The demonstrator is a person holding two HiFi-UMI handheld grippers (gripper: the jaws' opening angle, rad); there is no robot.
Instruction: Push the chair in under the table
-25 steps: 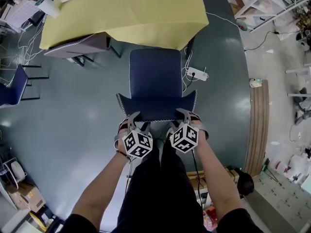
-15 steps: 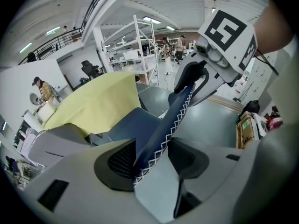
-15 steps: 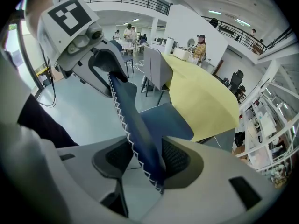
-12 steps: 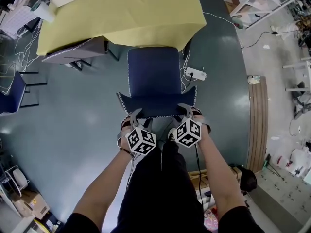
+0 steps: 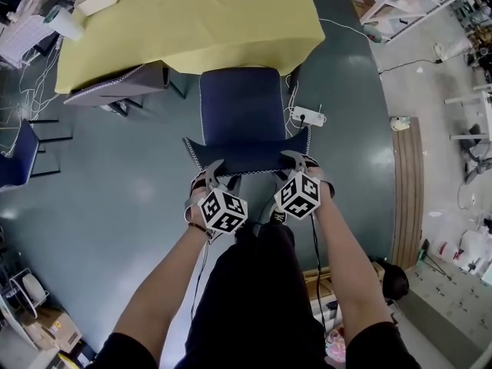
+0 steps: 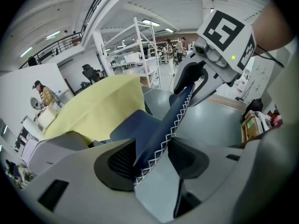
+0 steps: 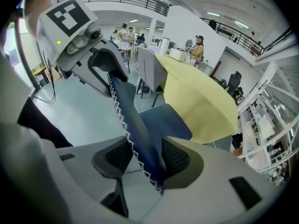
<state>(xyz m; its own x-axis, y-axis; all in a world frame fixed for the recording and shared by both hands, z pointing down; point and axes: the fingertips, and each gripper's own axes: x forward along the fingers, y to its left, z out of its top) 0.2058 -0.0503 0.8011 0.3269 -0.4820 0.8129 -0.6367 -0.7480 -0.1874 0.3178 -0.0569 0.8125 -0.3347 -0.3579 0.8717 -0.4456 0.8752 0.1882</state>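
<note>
A dark blue chair (image 5: pixel 238 102) with white stitching faces a table under a yellow cloth (image 5: pixel 192 14); the front of its seat is level with the table's edge. My left gripper (image 5: pixel 214 171) is shut on the left end of the backrest's top edge (image 5: pixel 250 158). My right gripper (image 5: pixel 296 162) is shut on the right end. In the left gripper view the backrest (image 6: pixel 170 120) runs between the pads of the left gripper (image 6: pixel 152 155). In the right gripper view the backrest (image 7: pixel 128 115) fills the gap of the right gripper (image 7: pixel 145 157).
A grey chair (image 5: pixel 123 79) is tucked at the table's left side. A white power strip (image 5: pixel 307 116) with cables lies on the floor right of the blue chair. Another blue chair (image 5: pixel 19 141) stands far left, and a wooden board (image 5: pixel 407 191) lies at the right.
The chair has slid forward toward the table, and its seat front now meets the cloth's edge. Both grippers moved along with the backrest, still holding it.
</note>
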